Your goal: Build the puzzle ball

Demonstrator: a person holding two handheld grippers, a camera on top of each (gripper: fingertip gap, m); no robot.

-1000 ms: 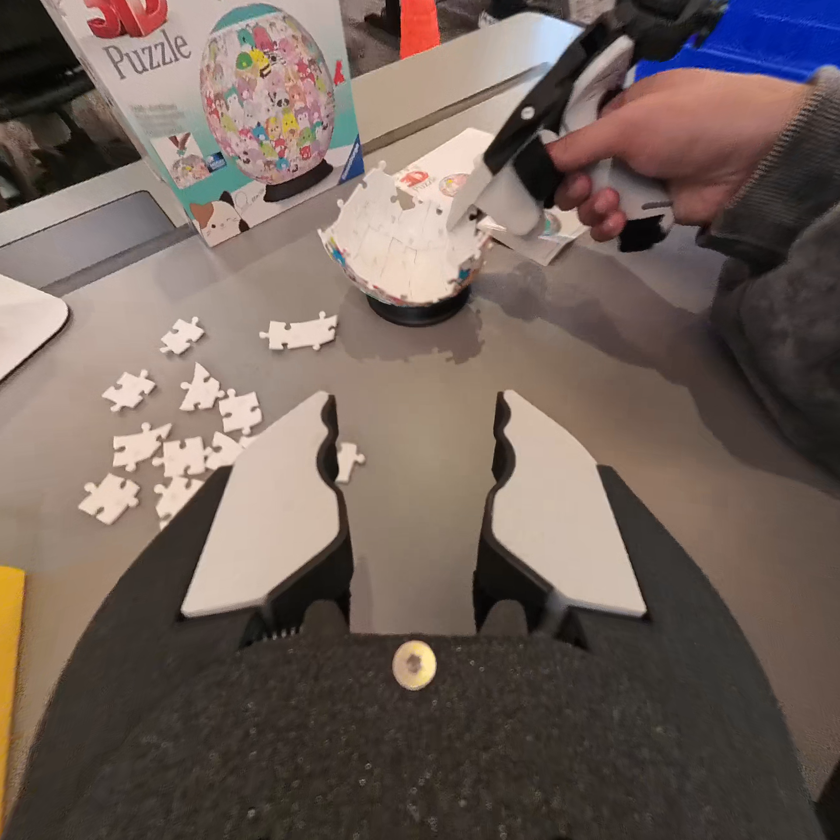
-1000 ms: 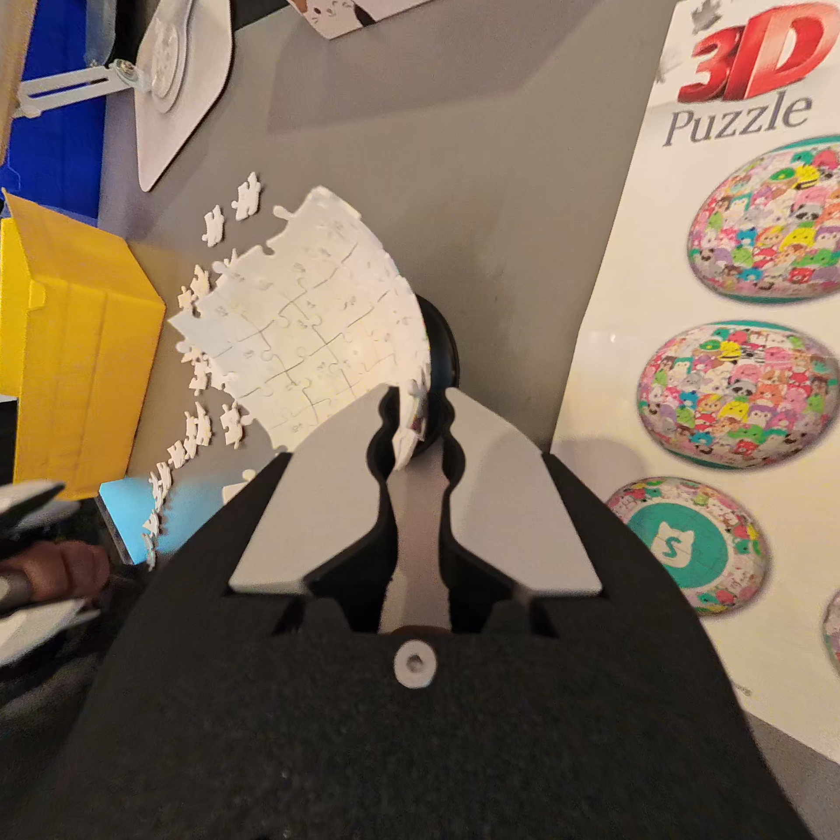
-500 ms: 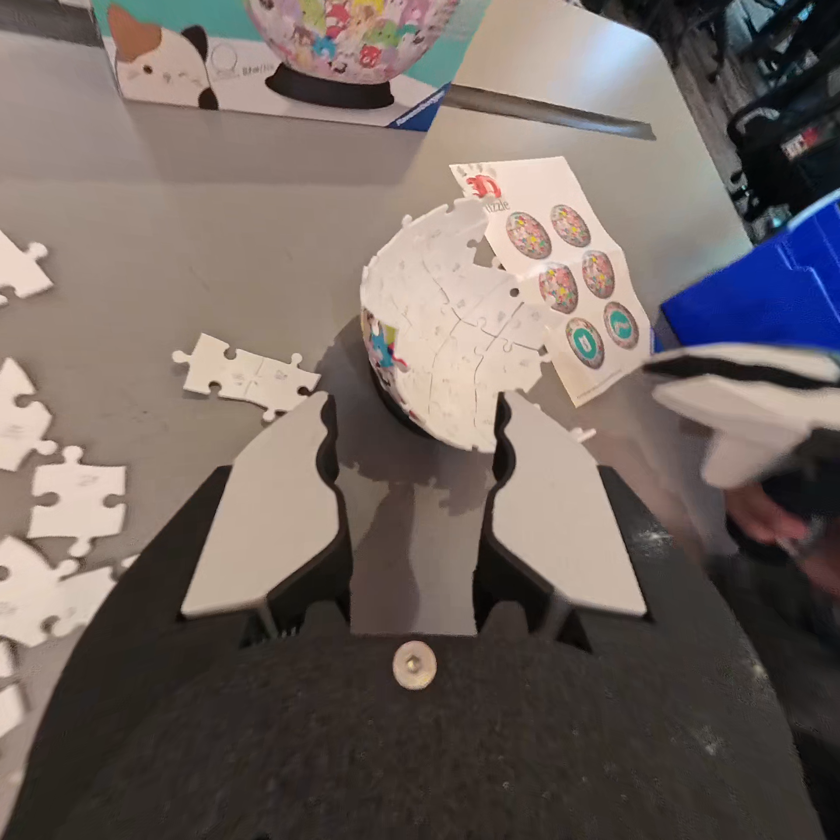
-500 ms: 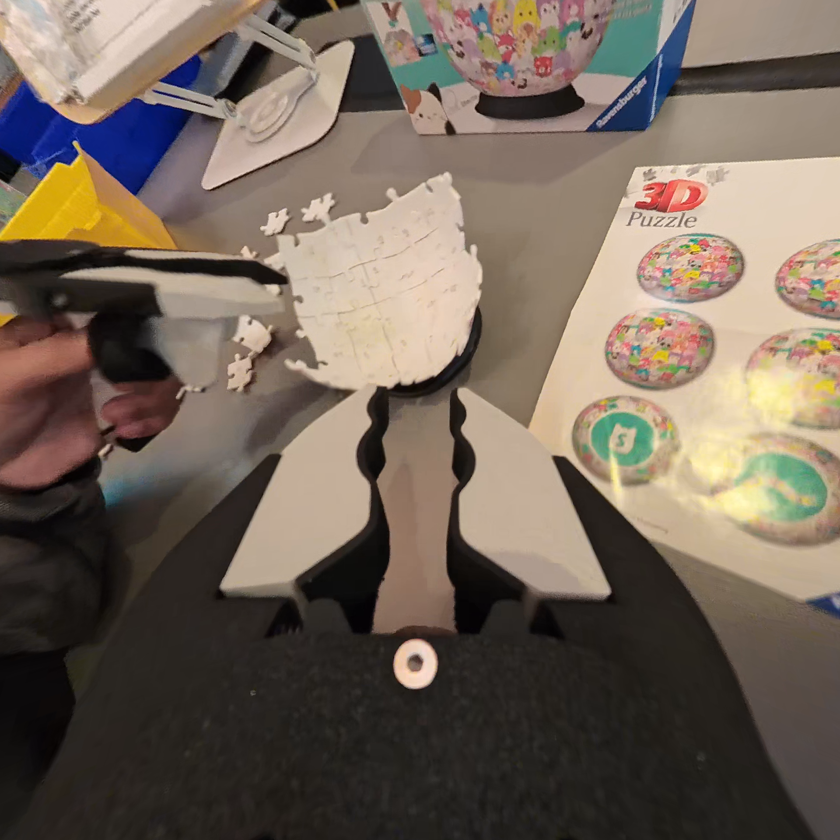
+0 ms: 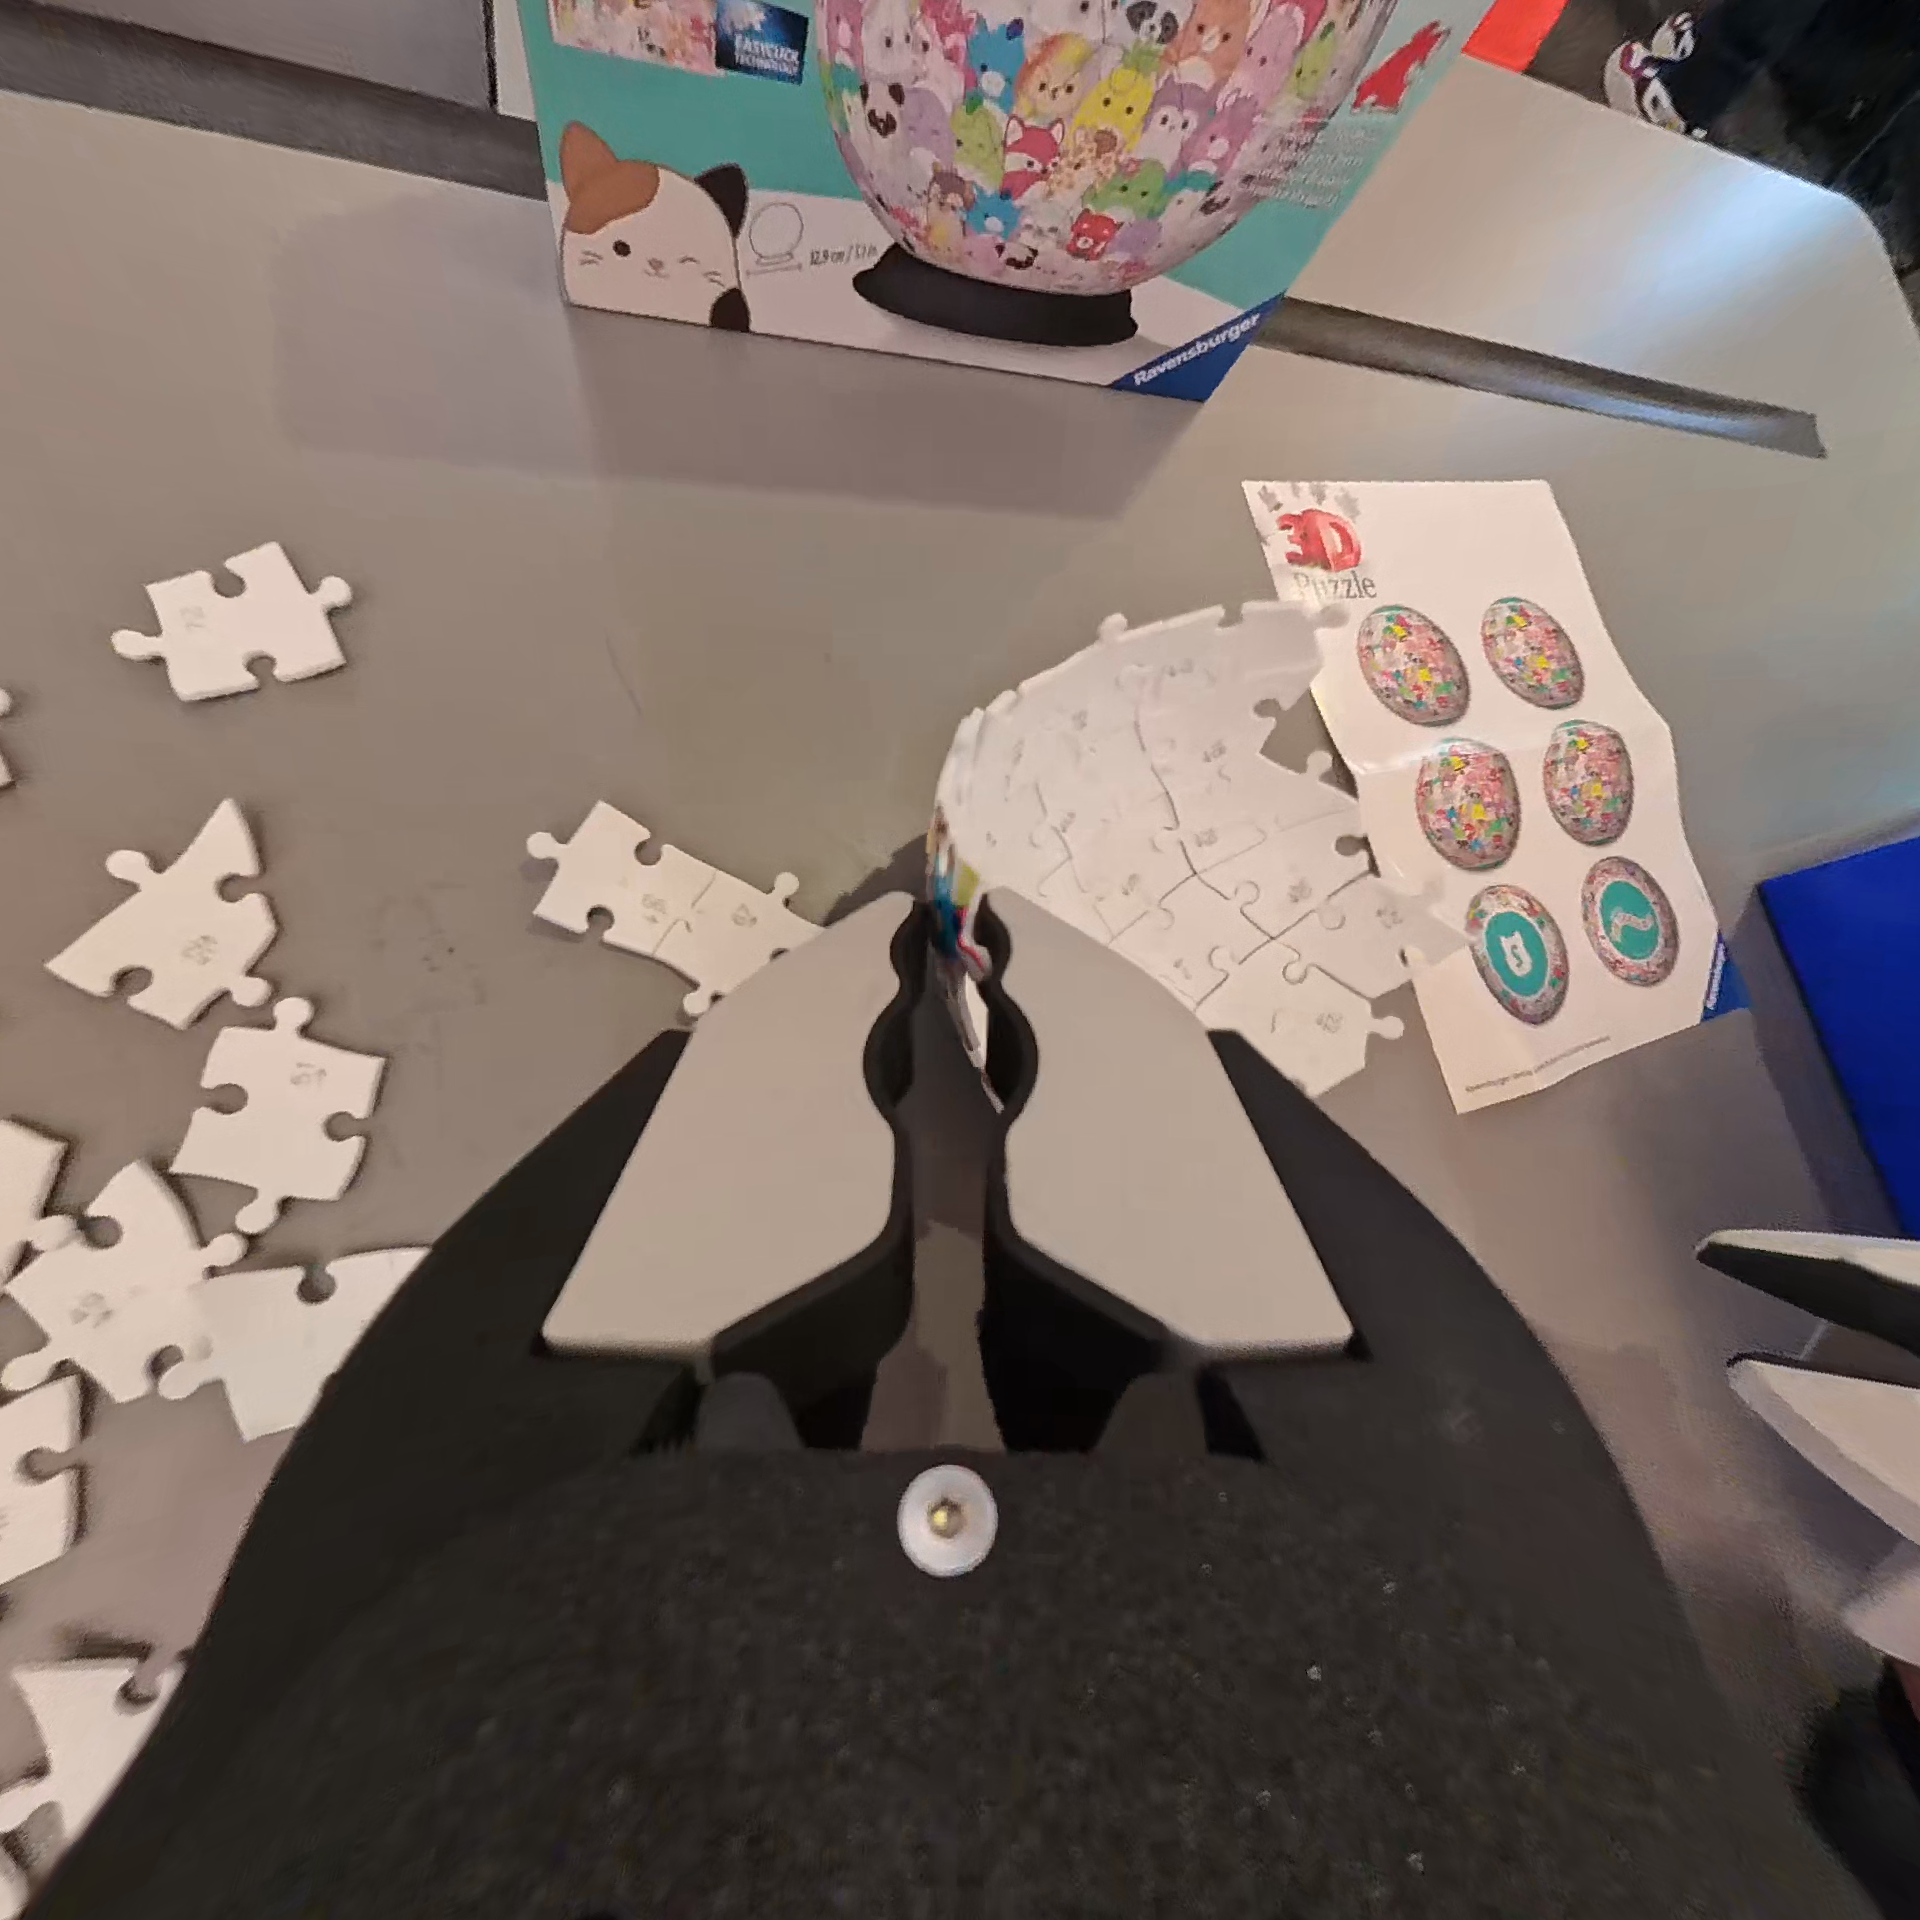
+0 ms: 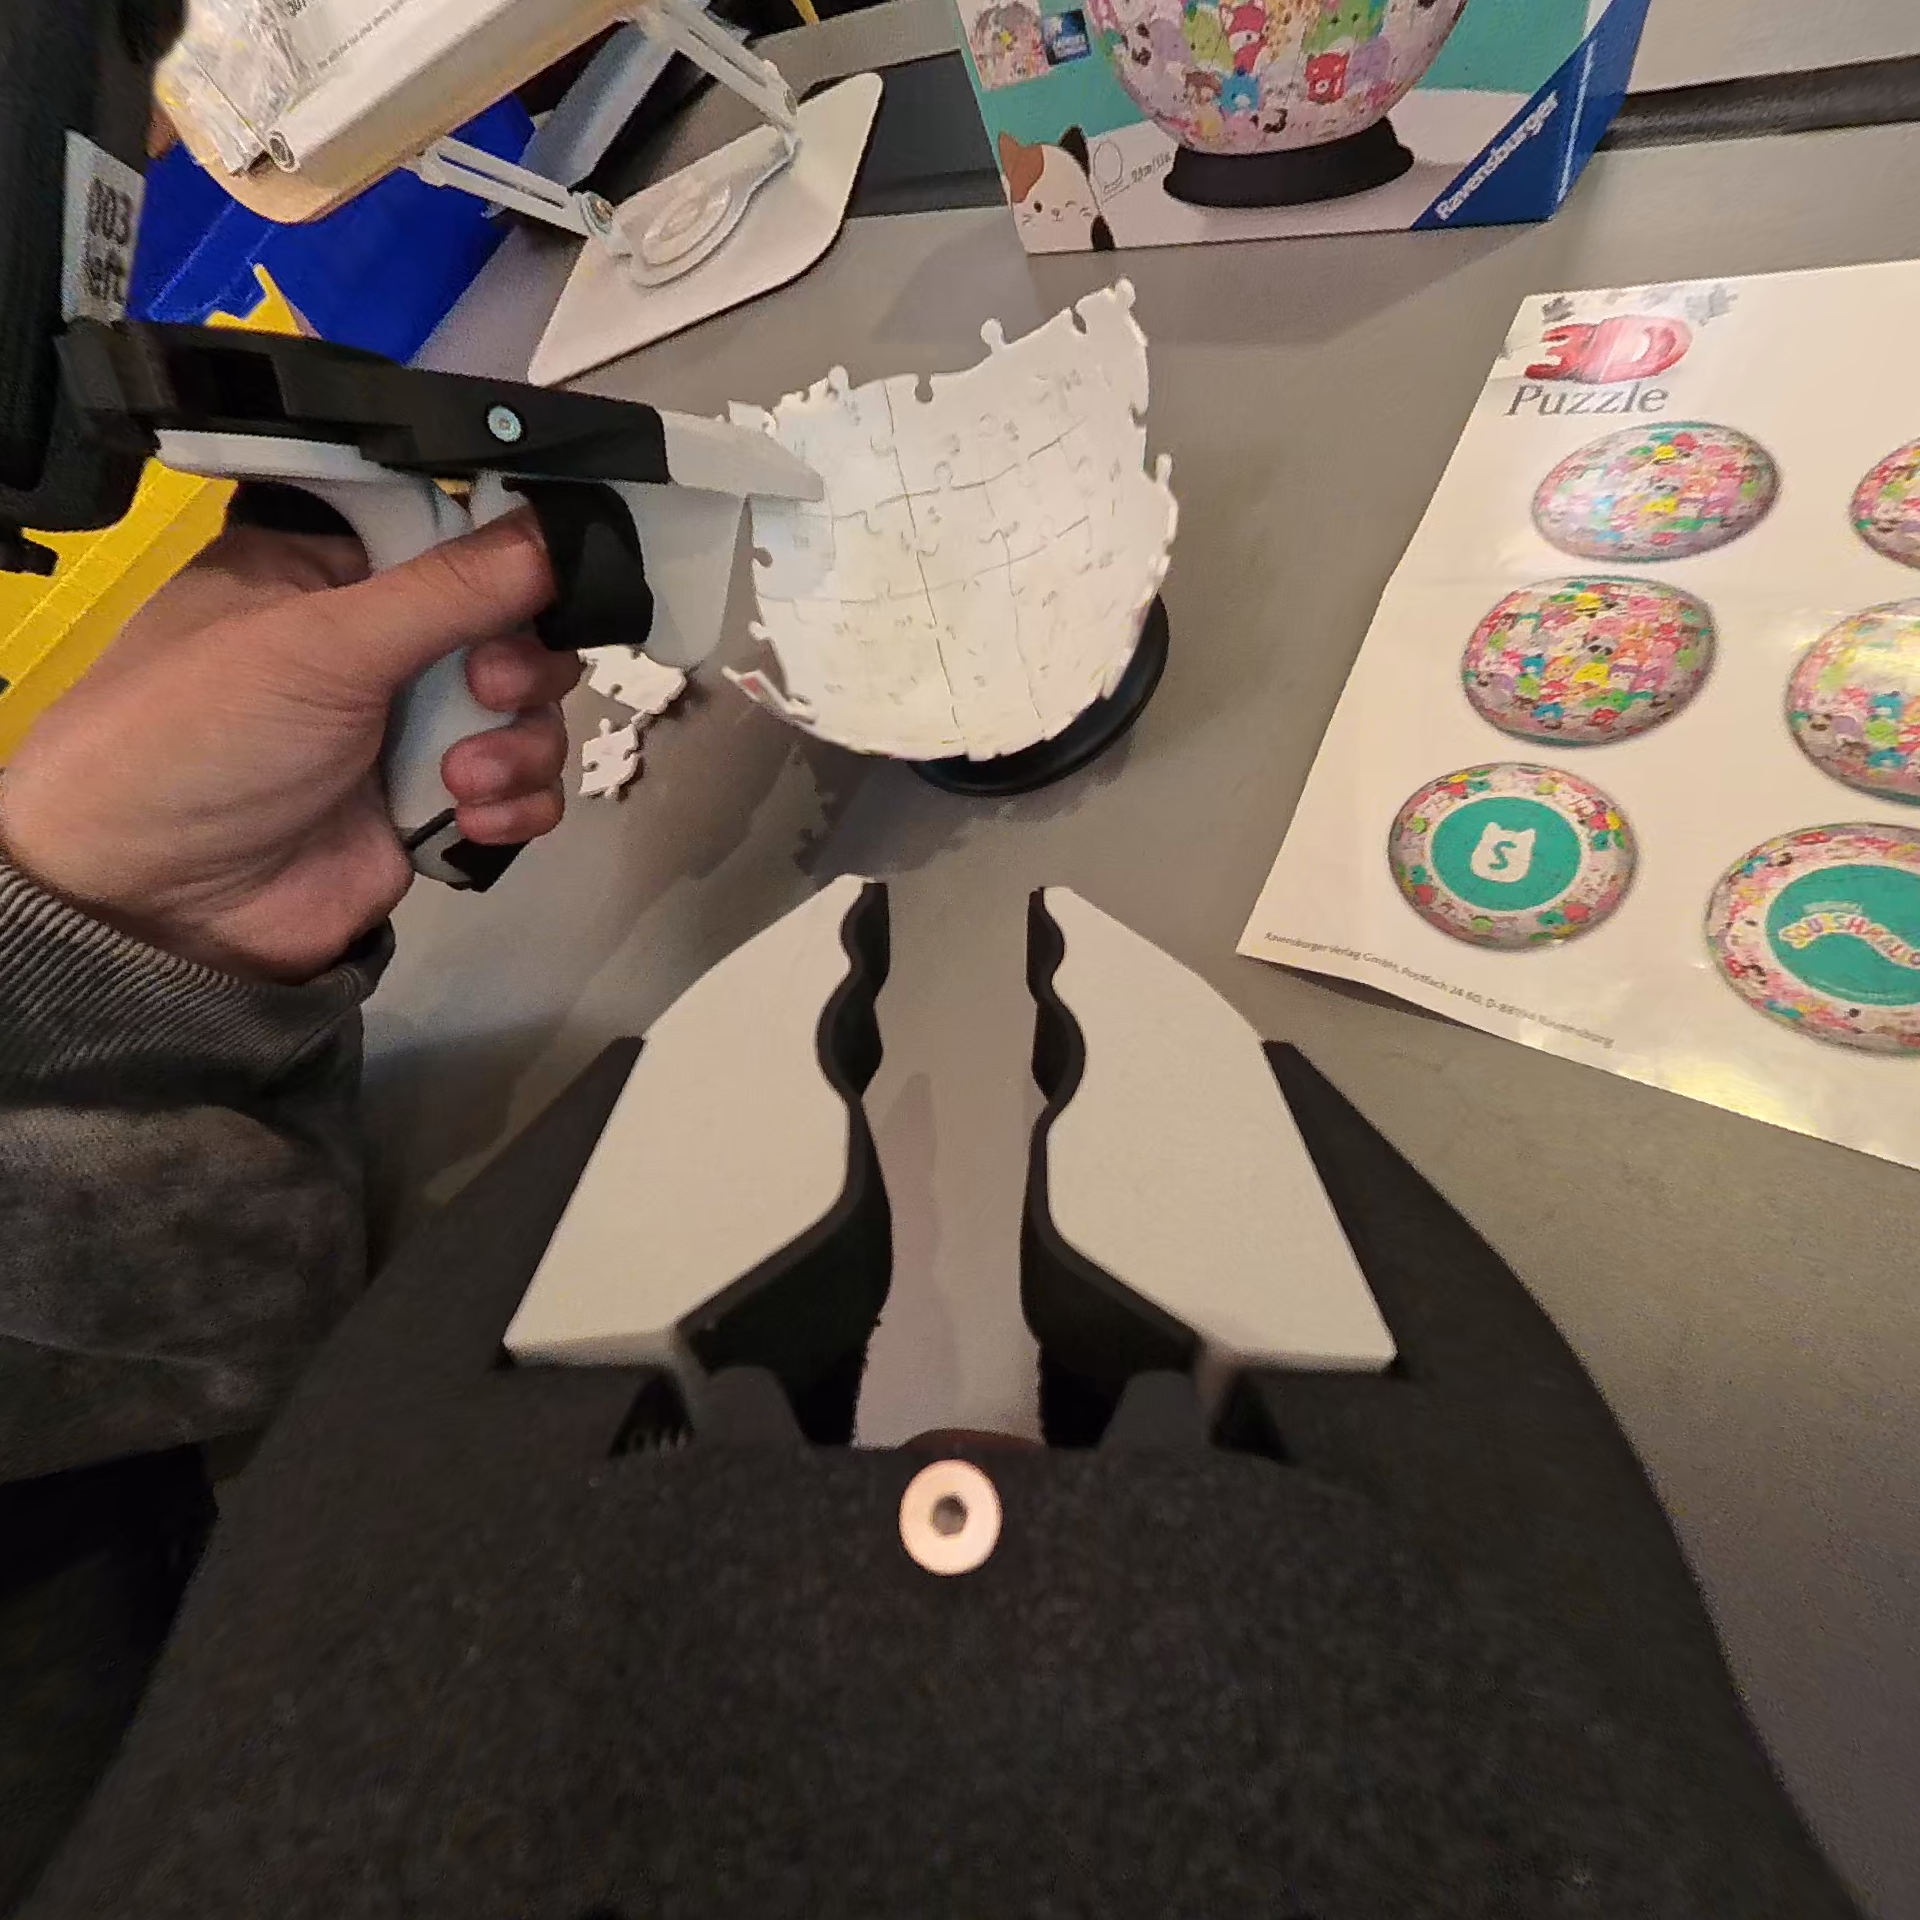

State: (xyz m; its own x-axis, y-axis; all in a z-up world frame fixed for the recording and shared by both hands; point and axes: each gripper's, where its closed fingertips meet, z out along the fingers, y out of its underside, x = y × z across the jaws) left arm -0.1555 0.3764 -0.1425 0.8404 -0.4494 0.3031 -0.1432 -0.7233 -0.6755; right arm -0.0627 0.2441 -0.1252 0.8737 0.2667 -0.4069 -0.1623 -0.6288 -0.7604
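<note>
**Left hand-held gripper steadies a half-built puzzle ball by its rim**

A half-built puzzle ball (image 6: 966,582), a curved white shell with its blank inner side showing, sits tilted on a dark round stand (image 6: 1049,748) in the middle of a grey desk (image 5: 727,540). The left hand-held gripper (image 5: 951,935) is clenched on the shell's near edge, its fingers pinching the thin wall from both sides, probably to keep the shell from rocking while pieces go in. In the right wrist view a person's hand (image 6: 312,707) holds that tool level at rim height.

The right hand-held gripper (image 6: 956,914) hangs released and empty, apart from the ball, seemingly free to fetch a piece.

Loose white pieces (image 5: 229,987) lie face down to the left of the ball. Two joined pieces (image 5: 665,914) rest just beside the stand. A printed picture sheet (image 5: 1496,790) lies flat to the right as a guide, and the puzzle box (image 5: 914,177) stands upright behind.

Much of the ball is still unbuilt.
</note>
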